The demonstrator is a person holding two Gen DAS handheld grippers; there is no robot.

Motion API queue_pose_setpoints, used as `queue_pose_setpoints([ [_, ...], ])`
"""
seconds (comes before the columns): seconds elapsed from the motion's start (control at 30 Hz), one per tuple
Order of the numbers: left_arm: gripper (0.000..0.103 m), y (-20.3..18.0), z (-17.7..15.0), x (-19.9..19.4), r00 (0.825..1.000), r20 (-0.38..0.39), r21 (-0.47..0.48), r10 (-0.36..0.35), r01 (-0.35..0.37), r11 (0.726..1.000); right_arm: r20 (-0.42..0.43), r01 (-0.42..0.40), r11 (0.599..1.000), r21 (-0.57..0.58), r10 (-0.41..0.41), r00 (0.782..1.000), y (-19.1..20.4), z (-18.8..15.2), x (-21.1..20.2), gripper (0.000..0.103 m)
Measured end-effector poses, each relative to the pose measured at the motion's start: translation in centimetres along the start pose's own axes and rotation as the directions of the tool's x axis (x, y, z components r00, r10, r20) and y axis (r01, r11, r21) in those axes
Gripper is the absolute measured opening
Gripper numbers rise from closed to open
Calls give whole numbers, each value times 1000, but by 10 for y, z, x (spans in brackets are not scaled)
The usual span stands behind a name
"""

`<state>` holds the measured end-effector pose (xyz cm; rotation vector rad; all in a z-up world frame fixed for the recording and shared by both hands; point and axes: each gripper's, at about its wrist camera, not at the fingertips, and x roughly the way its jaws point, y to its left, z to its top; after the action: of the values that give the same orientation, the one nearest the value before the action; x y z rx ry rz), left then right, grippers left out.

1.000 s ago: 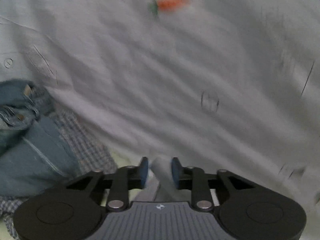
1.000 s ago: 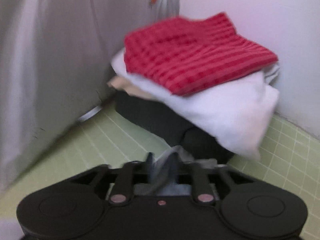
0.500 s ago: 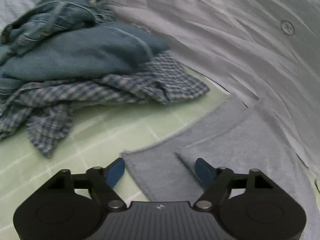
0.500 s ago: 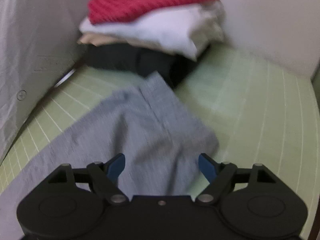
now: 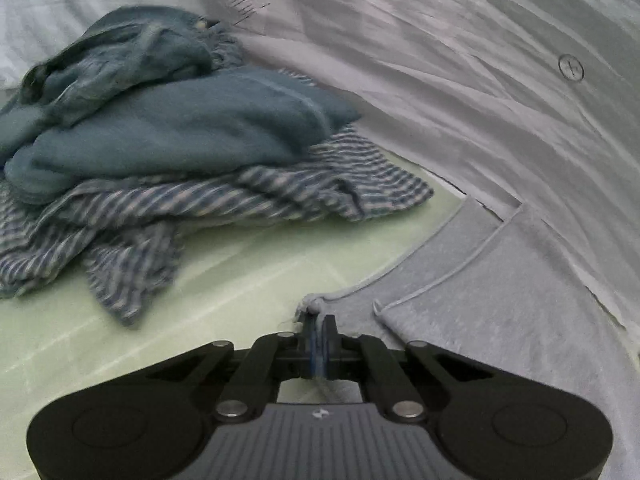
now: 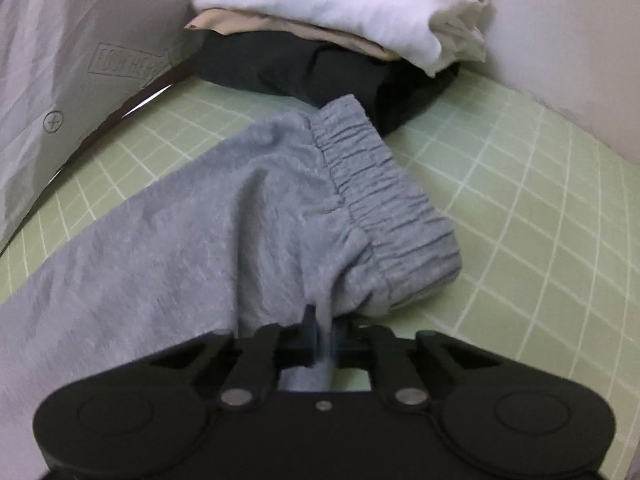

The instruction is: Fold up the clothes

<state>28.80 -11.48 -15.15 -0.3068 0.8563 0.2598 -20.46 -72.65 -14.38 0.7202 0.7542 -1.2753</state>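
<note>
Grey sweatpants (image 6: 224, 216) lie flat on the green grid mat (image 6: 520, 208), their elastic waistband (image 6: 384, 196) toward the folded stack. My right gripper (image 6: 324, 328) is shut on the fabric just below the waistband, lifting a ridge of cloth. In the left wrist view the leg end of the grey sweatpants (image 5: 500, 280) lies on the mat (image 5: 208, 280), and my left gripper (image 5: 318, 324) is shut on the corner of its hem.
An unfolded heap of blue denim, a blue towel and a striped shirt (image 5: 168, 148) sits at the left. A folded stack with a red cloth, white, beige and black items (image 6: 340, 28) stands at the back right. Wrinkled white sheeting (image 5: 460, 80) walls the far side.
Half a second ago both grippers were open above the sweatpants lying on the mat. Both have since closed, the left on the hem corner, the right below the waistband.
</note>
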Motion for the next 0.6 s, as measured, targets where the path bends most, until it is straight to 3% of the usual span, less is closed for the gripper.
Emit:
queue_pose_setpoints([
  [0.27, 3, 86, -32, -63, 1000, -15, -43, 2, -3, 999, 19, 29, 1000, 3, -29, 999, -51, 21, 8, 4],
  [0.43, 3, 138, -75, -103, 998, -58, 2, 12, -12, 1000, 11, 46, 999, -18, -45, 999, -80, 30, 11, 6],
  [0.53, 7, 162, -97, -116, 996, -90, 4, -6, 6, 1000, 33, 71, 989, -128, -68, 997, -71, 26, 2, 12],
  [0.6, 11, 172, -103, -125, 996, -84, -19, -11, 9, 1000, 68, 100, 981, -169, -89, 994, -60, 20, -10, 23],
])
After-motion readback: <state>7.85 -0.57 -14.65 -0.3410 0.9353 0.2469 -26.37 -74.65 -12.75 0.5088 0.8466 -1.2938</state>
